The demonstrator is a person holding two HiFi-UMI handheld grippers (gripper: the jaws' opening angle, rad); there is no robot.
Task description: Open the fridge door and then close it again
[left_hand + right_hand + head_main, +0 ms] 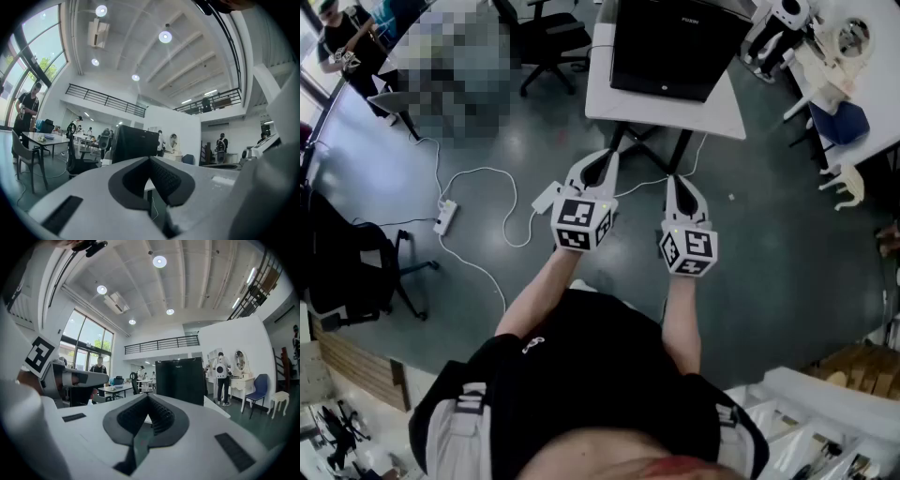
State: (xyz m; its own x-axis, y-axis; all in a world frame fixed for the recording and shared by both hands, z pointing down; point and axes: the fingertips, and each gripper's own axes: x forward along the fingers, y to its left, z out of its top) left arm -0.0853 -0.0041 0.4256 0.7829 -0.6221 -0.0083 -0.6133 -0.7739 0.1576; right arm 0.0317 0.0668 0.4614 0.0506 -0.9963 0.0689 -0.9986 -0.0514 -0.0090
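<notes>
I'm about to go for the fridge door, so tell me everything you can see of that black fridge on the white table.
The black fridge is a compact, boxy cabinet with a matte dark shell and small pale lettering near the top of its front. It stands upright on the white table. In the right gripper view its front looks flat and unbroken, so the door appears closed; no handle can be made out. Only the table touches it; the left gripper and right gripper are short of it.

We can read no text anywhere. The black fridge point(675, 47) carries a short pale wordmark near its front's top edge, too small to make out. The left marker cube point(581, 223) and right marker cube point(689, 251) bear only black-and-white patterns.
</notes>
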